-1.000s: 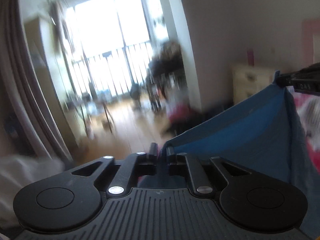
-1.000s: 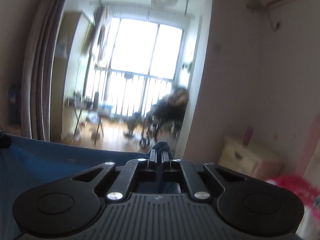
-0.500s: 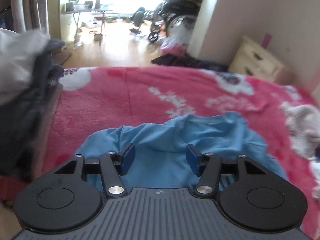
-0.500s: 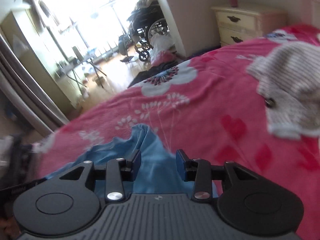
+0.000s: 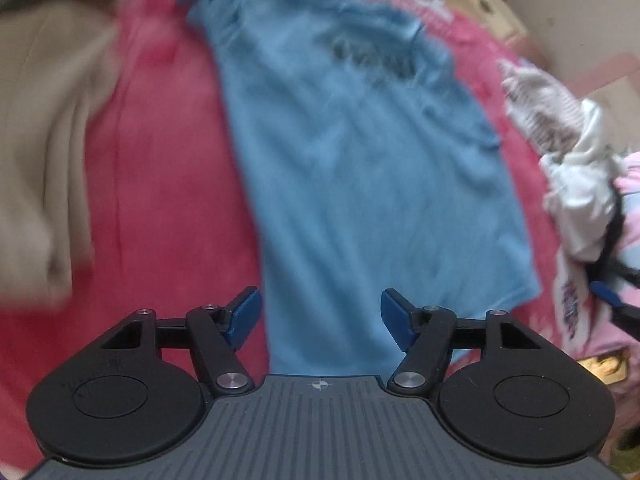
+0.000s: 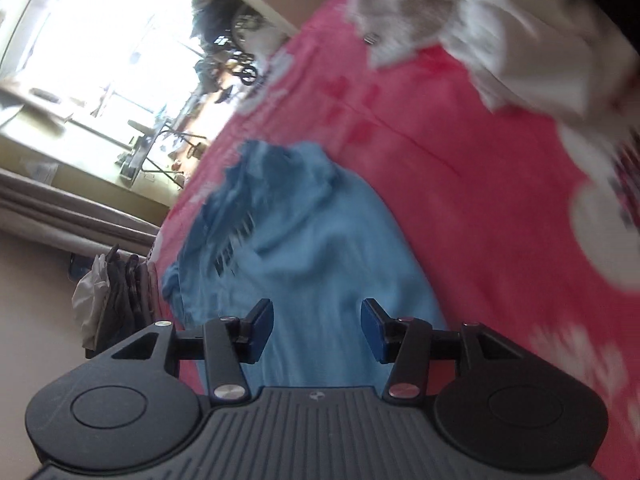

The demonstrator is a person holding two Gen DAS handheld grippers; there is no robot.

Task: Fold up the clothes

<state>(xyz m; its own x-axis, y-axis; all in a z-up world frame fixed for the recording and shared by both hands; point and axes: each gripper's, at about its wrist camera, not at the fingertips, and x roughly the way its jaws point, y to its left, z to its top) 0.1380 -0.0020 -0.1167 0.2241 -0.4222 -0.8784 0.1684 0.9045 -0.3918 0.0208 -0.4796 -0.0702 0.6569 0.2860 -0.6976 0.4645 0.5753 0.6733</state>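
Observation:
A blue T-shirt (image 5: 360,152) lies spread on the pink bedspread (image 5: 160,184), with a dark print near its far end. My left gripper (image 5: 320,314) hovers over the shirt's near hem, its jaws opening, and nothing sits between its blue pads. In the right wrist view the same blue T-shirt (image 6: 304,248) lies rumpled toward its far end on the pink bedspread (image 6: 480,184). My right gripper (image 6: 317,326) hangs above the shirt's near part, jaws opening, with no cloth pinched. At the right edge of the left wrist view the tip of the right gripper (image 5: 608,296) shows.
A beige garment (image 5: 44,128) lies left of the shirt. A heap of white and striped clothes (image 5: 560,132) sits to its right. White and grey clothes (image 6: 460,16) lie at the bed's far right. Dark clothes (image 6: 112,288) hang past the bed's left edge.
Both grippers let go of the blue shirt, which now lies on the bed. Both swung down from facing the room to facing the bedspread, and their jaws have widened.

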